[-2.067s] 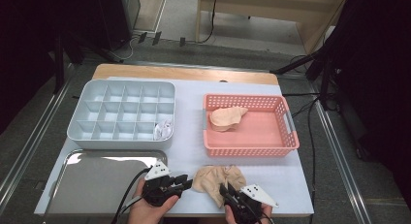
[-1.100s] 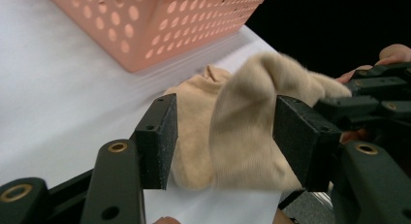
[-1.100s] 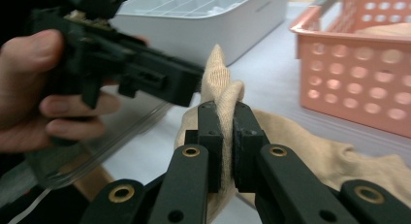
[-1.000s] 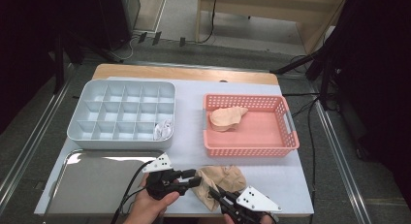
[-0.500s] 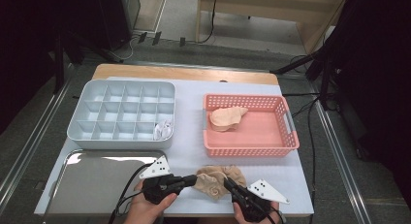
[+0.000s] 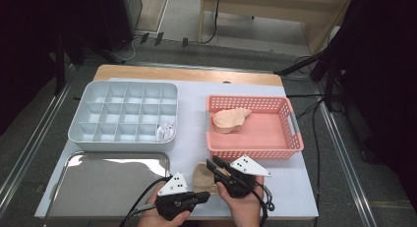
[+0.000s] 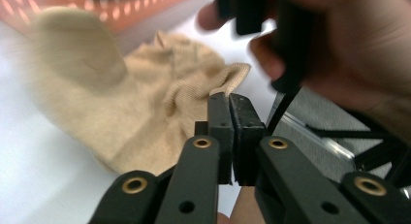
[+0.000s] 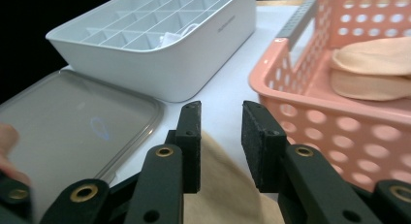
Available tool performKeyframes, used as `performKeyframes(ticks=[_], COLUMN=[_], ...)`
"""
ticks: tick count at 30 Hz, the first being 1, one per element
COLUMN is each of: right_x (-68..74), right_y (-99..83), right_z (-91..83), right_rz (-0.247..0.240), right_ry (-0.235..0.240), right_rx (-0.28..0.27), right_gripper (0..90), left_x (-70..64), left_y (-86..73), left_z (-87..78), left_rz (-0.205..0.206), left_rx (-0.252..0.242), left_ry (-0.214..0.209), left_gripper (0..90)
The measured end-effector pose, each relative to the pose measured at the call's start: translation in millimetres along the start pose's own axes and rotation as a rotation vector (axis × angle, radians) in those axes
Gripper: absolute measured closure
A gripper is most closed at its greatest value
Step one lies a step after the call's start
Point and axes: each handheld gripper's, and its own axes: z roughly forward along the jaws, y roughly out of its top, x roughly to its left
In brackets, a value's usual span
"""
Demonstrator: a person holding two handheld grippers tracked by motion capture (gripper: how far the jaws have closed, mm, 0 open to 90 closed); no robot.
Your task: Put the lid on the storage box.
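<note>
Divided box [image 6: 123,114] left, basket [image 6: 253,148] right, tray [image 6: 105,183] front-left, sock [image 6: 202,178] btwn grippers

A grey compartment box [image 6: 123,114] sits behind a steel tray [image 6: 105,185], well left of a pink basket [image 6: 253,126]

no readable text on anything
</note>
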Motion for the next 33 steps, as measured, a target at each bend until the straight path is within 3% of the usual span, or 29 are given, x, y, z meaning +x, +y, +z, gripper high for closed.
performKeyframes(ticks=[2, 7, 10, 12, 14, 20, 23, 25, 31, 33], right_x=[-0.5, -0.6, 2.7, 5.7, 9.8, 20.8, 25.7, 30.8, 41.6, 43.7], right_y=[-6.1, -31.4, -42.0, -44.6, -46.4, -62.9, -71.6, -78.8, -94.2, -97.8], right_z=[-12.2, -42.9, -56.6, -59.4, -58.9, -59.2, -60.1, -61.2, -61.2, -59.3], right_rz=[0.030, 0.091, 0.156, 0.167, 0.160, 0.173, 0.174, 0.177, 0.168, 0.171], right_ry=[-0.021, -0.097, -0.100, -0.098, -0.103, -0.180, -0.186, -0.193, -0.221, -0.225], right_rx=[-0.021, -0.003, -0.007, -0.008, 0.005, 0.036, 0.052, 0.060, 0.085, 0.098], right_gripper=[64.5, 62.0, 60.7, 60.2, 59.0, 56.6, 56.6, 56.6, 58.7, 60.4], left_x=[0.9, 6.3, 9.7, 12.0, 15.3, 33.2, 41.8, 47.6, 54.8, 55.5], left_y=[-1.2, -4.0, -6.6, -7.0, -5.4, 8.1, 13.4, 16.6, 23.4, 25.1], left_z=[-1.3, -11.9, -18.4, -21.8, -25.3, -30.4, -27.9, -23.6, -12.6, -9.4], left_rz=[-0.001, 0.002, 0.023, 0.033, 0.017, -0.081, -0.114, -0.131, -0.138, -0.139], left_rx=[0.004, 0.012, 0.002, -0.007, -0.028, -0.142, -0.170, -0.161, -0.137, -0.124], left_ry=[0.008, 0.004, -0.014, -0.019, -0.013, 0.114, 0.183, 0.239, 0.246, 0.281], left_gripper=[80.4, 71.5, 66.3, 63.7, 60.5, 55.0, 51.7, 49.0, 50.0, 53.3])
